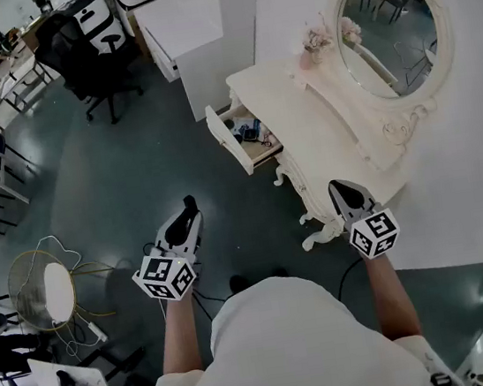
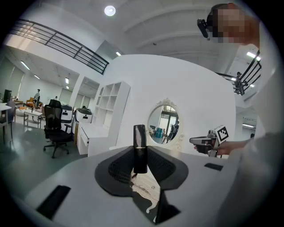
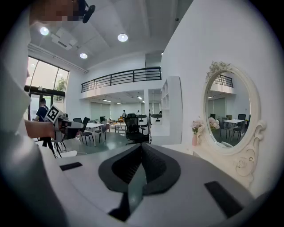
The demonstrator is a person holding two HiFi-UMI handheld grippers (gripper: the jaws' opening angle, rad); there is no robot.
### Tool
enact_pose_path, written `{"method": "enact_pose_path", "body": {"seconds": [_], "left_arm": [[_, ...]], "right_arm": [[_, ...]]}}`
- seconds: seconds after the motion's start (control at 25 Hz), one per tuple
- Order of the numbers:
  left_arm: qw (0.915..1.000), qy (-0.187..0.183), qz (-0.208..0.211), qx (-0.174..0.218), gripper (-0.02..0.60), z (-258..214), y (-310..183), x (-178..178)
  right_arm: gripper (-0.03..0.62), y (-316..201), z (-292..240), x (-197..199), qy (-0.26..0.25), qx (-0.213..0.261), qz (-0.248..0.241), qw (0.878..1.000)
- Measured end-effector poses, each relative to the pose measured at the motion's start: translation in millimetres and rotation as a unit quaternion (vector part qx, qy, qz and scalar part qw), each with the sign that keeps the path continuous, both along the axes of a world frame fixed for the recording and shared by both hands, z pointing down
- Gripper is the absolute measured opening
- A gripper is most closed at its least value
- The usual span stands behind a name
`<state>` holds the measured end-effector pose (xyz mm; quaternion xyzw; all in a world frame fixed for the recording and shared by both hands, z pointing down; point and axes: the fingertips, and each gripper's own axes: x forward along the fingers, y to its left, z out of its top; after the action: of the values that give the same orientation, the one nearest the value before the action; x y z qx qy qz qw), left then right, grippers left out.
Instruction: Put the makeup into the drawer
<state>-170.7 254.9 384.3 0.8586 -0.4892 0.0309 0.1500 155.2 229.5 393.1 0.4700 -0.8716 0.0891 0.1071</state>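
Head view: cream vanity (image 1: 273, 87) at 1 o'clock, drawer (image 1: 226, 142) open, dark glossy floor (image 1: 124, 182). My left gripper (image 1: 188, 222) grips a black lipstick (image 2: 140, 150); right gripper (image 1: 340, 188) clenched, empty.

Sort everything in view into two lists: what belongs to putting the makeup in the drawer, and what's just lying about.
For the job:
- makeup tube, clamped in the left hand-held gripper
- open drawer
- dressing table

Just lying about:
- mirror
- flowers
- office chair
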Motion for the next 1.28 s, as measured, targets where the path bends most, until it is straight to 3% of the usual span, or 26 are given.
{"method": "enact_pose_path", "body": {"seconds": [0.72,1.28], "left_arm": [[0.9999,0.008,0.008,-0.004,0.098,5,8,-10],[0.9996,0.017,0.014,-0.020,0.098,18,22,-62]], "right_arm": [[0.029,12,-3,-5,-0.020,-0.007,0.020,1.000],[0.031,20,6,-50,-0.014,-0.020,0.037,0.999]]}}
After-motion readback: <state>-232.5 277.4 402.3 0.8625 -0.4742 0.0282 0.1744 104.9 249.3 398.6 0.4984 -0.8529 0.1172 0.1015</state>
